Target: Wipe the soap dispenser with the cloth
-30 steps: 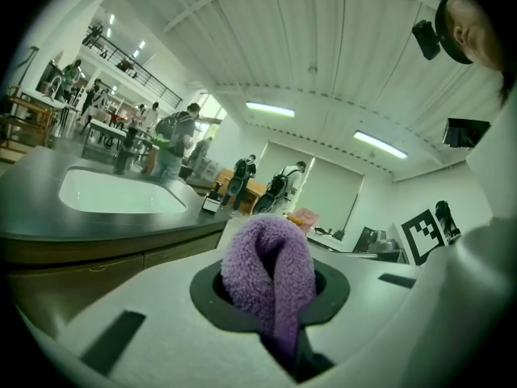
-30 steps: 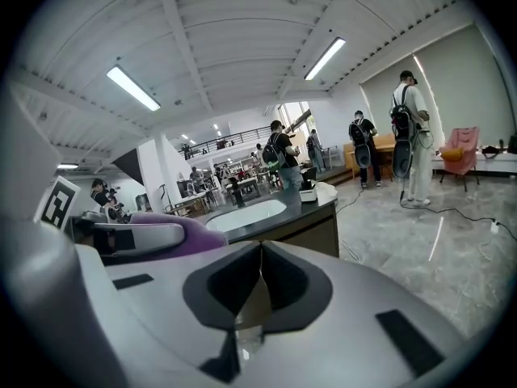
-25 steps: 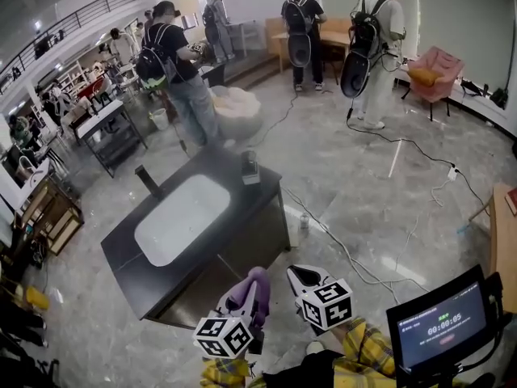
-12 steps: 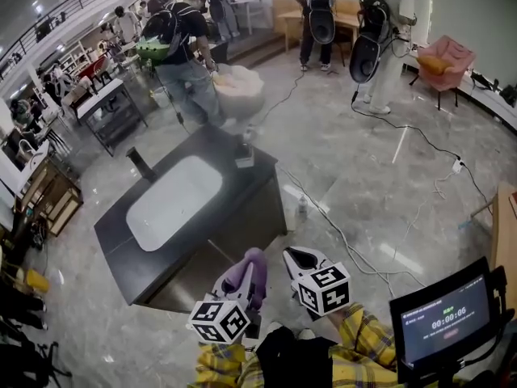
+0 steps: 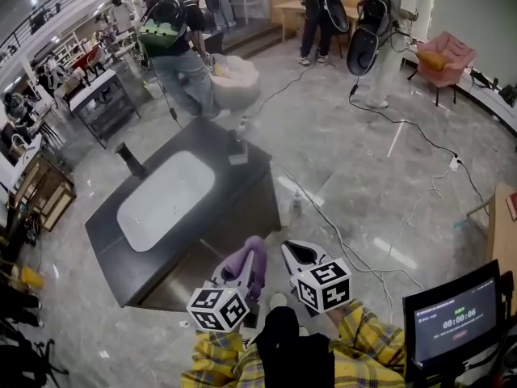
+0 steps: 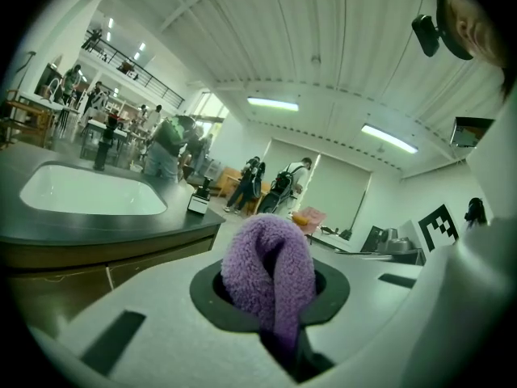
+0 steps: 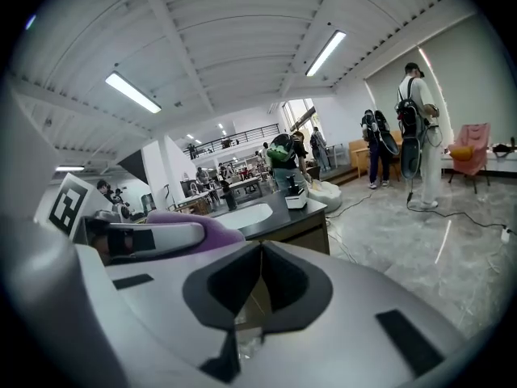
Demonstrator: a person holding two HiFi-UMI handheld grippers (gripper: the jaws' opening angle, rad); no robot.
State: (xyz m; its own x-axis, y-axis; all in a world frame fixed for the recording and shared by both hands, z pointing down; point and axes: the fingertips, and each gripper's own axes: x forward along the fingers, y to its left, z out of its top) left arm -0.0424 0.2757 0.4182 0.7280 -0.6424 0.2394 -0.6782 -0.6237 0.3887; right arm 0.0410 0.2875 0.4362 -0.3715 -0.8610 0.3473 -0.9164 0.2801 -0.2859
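Yellow plaid sleeves [image 5: 373, 342] at the bottom edge of the head view, one to each hand-held gripper. Left gripper [image 5: 243, 276] [image 6: 275, 297]: jaws clenched on a folded purple cloth [image 5: 246, 259] [image 6: 271, 273], whose fleecy loop stands up out of the jaw notch. Right gripper [image 5: 296, 254] [image 7: 258, 272]: just beside the left one, jaws pressed together, nothing between them. Small screen [image 5: 452, 322] on a stand, lower right, showing a timer. Grey marble floor [image 5: 355, 192], crossed by a black cable [image 5: 408, 140]. Black counter [image 5: 242, 186], ahead and to the left of both grippers and well apart from them, with a white basin [image 5: 166, 202] sunk into it and a dark tap [image 5: 129, 160] at the basin's far side. Soap dispenser [image 5: 238, 152] [image 6: 199, 200] [image 7: 296, 197]: upright on the counter's far right corner, untouched. Beyond the counter, a person with a backpack [image 5: 174, 39], a white beanbag [image 5: 236, 78] and a pink chair [image 5: 440, 61].
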